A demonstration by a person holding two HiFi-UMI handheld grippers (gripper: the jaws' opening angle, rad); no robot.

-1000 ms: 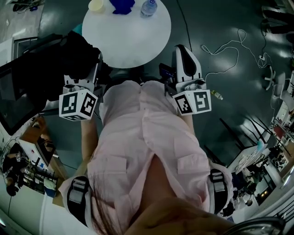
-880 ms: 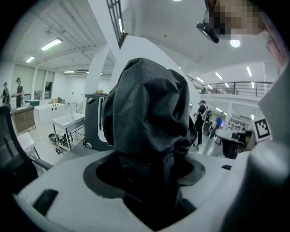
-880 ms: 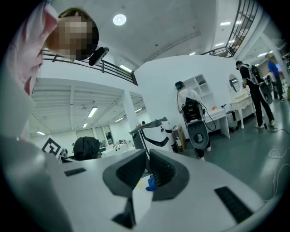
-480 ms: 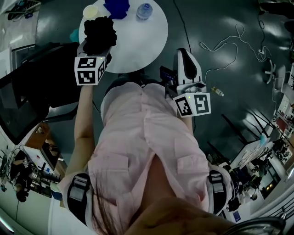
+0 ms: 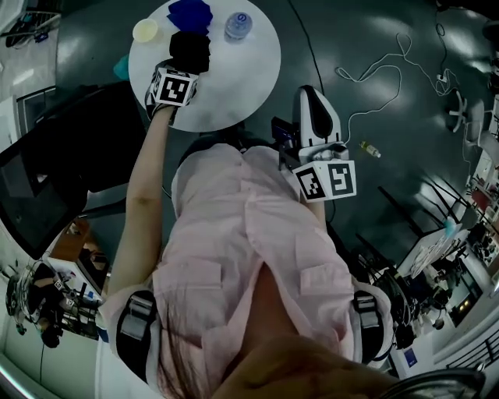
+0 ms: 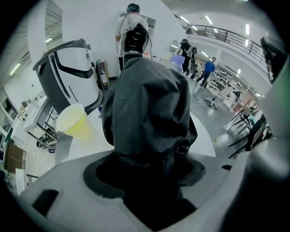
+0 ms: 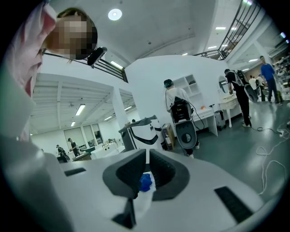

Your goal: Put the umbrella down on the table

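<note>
The folded black umbrella point(image 5: 191, 51) is over the round white table point(image 5: 249, 70), near its left side, and whether it touches the top is unclear. My left gripper point(image 5: 187, 66) is shut on it, with my arm stretched forward. In the left gripper view the umbrella point(image 6: 149, 104) fills the middle, its dark fabric bunched between the jaws of the left gripper point(image 6: 149, 181). My right gripper point(image 5: 310, 93) hangs by my right hip just off the table's near edge. In its own view the right gripper point(image 7: 148, 170) has its jaws together with nothing held.
On the table's far side stand a yellow cup point(image 5: 145, 30), a blue object point(image 5: 189, 12) and a water bottle point(image 5: 238, 25). The cup point(image 6: 74, 120) sits just left of the umbrella. A dark chair point(image 5: 47, 164) is at the left. A white cable point(image 5: 382, 78) lies on the floor.
My left gripper has risen from my left hip and reached forward over the table, carrying the umbrella with it. The right gripper has stayed by my side.
</note>
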